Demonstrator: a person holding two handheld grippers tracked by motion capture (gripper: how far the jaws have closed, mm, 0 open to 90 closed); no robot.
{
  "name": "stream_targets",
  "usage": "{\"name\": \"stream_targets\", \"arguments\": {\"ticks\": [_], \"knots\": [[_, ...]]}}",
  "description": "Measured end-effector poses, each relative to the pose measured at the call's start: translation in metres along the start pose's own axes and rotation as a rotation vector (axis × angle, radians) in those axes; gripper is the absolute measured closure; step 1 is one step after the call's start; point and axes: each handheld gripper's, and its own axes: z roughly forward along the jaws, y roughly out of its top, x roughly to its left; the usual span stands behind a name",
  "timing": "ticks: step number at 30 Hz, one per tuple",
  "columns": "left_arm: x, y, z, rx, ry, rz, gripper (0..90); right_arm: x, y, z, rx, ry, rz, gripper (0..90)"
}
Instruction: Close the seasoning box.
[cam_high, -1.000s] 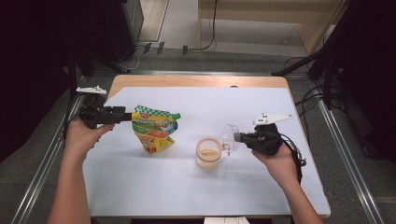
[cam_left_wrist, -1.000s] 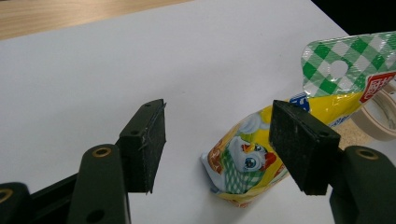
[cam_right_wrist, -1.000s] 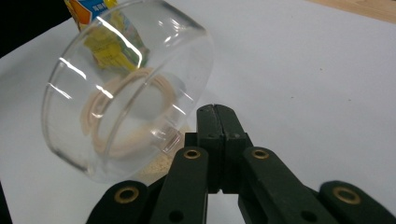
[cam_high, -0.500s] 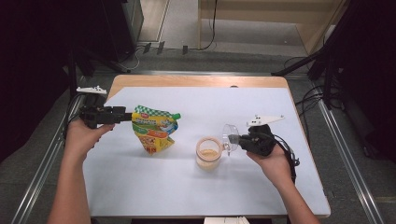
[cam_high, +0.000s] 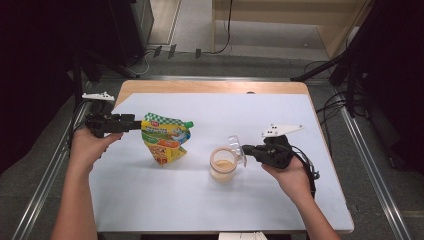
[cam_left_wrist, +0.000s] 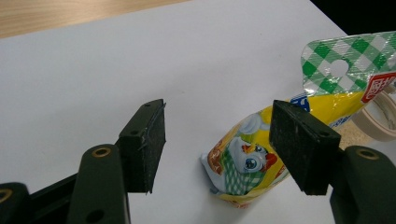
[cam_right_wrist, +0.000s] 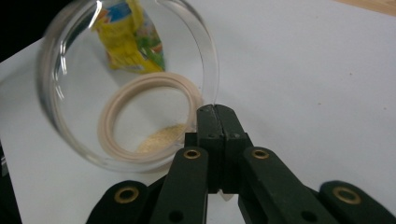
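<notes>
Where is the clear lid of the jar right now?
In the high view, the clear lid stands raised at the right rim of the jar, pinched by the right claw, right of the pouch on the white sheet.

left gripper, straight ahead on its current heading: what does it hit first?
Probably the pouch: it lies just ahead between the open left gripper jaws. The jar lies beyond it. Depth is unclear.

left gripper: black jaws, ridged pads, brass pivot pins, white top plate | right gripper: black, grey three-cornered plate, black cable | forearms bare, no sleeves
</notes>
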Motion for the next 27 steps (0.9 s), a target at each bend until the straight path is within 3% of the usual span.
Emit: {"name": "stream_targets", "arguments": {"ticks": [7,15,27], "knots": [[0.002,0.0,0.001,0.002,-0.001,-0.003,36.2,0.01,0.001,0.001,0.007,0.006,-0.034,89.9],[0.001,-0.001,0.0,0.0,0.0,-0.004,36.1,0.008,0.0,-0.001,-0.001,0.007,-0.037,77.3],[0.002,-0.002,0.0,-0.001,0.001,-0.001,35.8,-0.011,-0.006,-0.012,-0.037,-0.005,0.026,61.7]]}}
